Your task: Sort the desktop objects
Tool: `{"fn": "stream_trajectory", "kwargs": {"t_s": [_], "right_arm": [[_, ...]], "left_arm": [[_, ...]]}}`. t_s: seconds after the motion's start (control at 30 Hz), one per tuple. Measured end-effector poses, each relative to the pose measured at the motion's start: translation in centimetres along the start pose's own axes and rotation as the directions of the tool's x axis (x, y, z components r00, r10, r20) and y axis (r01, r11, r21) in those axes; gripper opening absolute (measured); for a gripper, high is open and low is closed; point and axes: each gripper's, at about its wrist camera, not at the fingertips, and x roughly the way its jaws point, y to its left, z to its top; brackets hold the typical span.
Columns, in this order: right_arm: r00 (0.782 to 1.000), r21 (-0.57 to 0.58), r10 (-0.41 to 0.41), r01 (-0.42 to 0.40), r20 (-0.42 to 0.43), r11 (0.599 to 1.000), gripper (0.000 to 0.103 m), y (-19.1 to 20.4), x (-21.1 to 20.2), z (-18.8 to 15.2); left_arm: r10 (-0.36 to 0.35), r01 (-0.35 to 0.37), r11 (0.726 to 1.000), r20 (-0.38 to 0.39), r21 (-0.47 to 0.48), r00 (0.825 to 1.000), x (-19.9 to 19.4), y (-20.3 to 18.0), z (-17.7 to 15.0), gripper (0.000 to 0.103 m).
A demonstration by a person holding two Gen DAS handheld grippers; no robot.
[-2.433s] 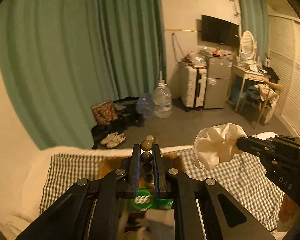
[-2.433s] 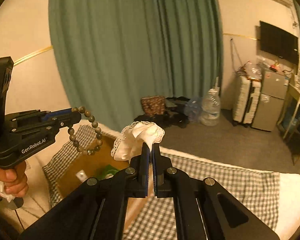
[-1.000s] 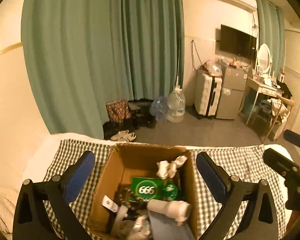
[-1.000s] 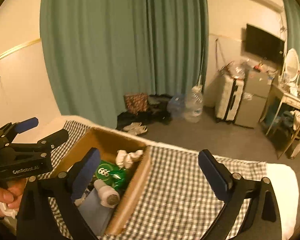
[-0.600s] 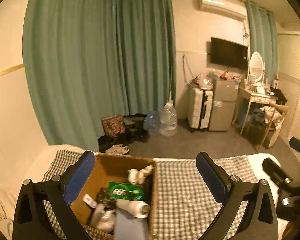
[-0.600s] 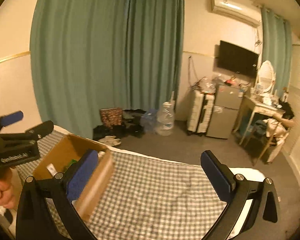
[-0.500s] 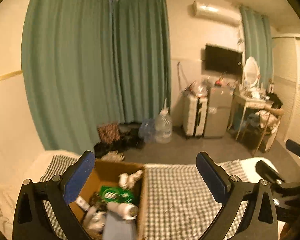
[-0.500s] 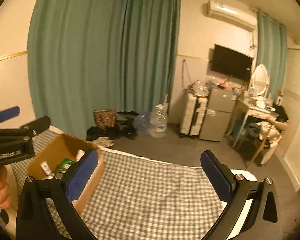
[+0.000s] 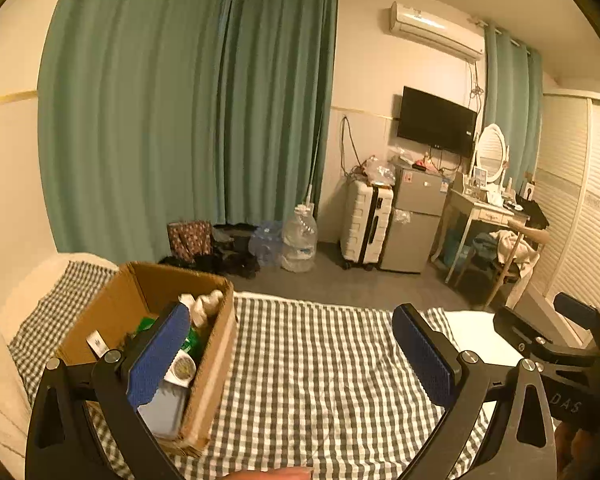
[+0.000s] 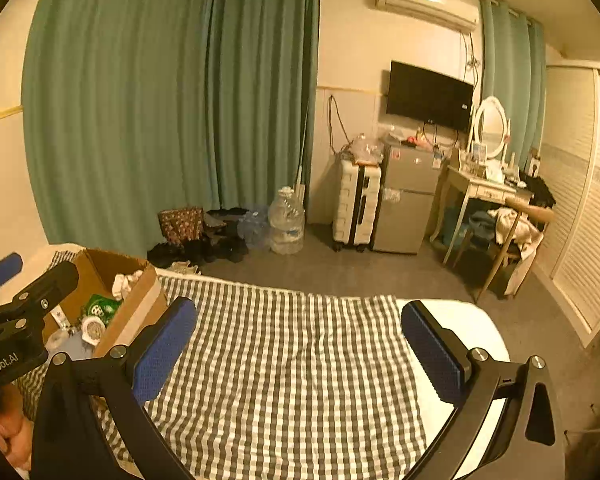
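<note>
Left claw (image 10: 4,280): "enRobot.AI"; right claw (image 9: 540,320): "DAS".

Left hand-held gripper (image 9: 290,354): matt black plastic frame w/ metal screws; pads (image 9: 158,354) showing rough blue textured rubber. Right hand-held gripper (image 10: 298,354): same finish. Box (image 9: 216,344): plain brown corrugated cardboard, matt. Checked cloth (image 9: 320,368) is lying soft, woven, slightly creased on the bed. Curtains (image 10: 160,100) are hanging as matt teal fabric. Suitcase (image 10: 356,206): ribbed, glossy white hard plastic.

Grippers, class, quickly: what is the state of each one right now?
Left gripper: open, holding nothing.
Right gripper: open, holding nothing.
</note>
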Motion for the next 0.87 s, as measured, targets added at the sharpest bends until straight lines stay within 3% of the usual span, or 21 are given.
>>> {"fn": "stream_trajectory", "kwargs": {"t_s": [0.27,0.87], "right_arm": [[1.0,0.02,-0.001,0.001,-0.02,1.0,0.103,-1.5,0.2,-3.1],[0.999,0.053,0.027,-0.025,-0.04,0.998,0.103,-1.7,0.6,-3.9]], "left_arm": [[0.003,-0.002,0.999,-0.023,0.048,1.0,0.2,-1.0,-1.6,0.103],[-0.015,0.021,0.998,-0.086,0.063,0.996,0.7,-2.0,-2.8,0.103]]}}
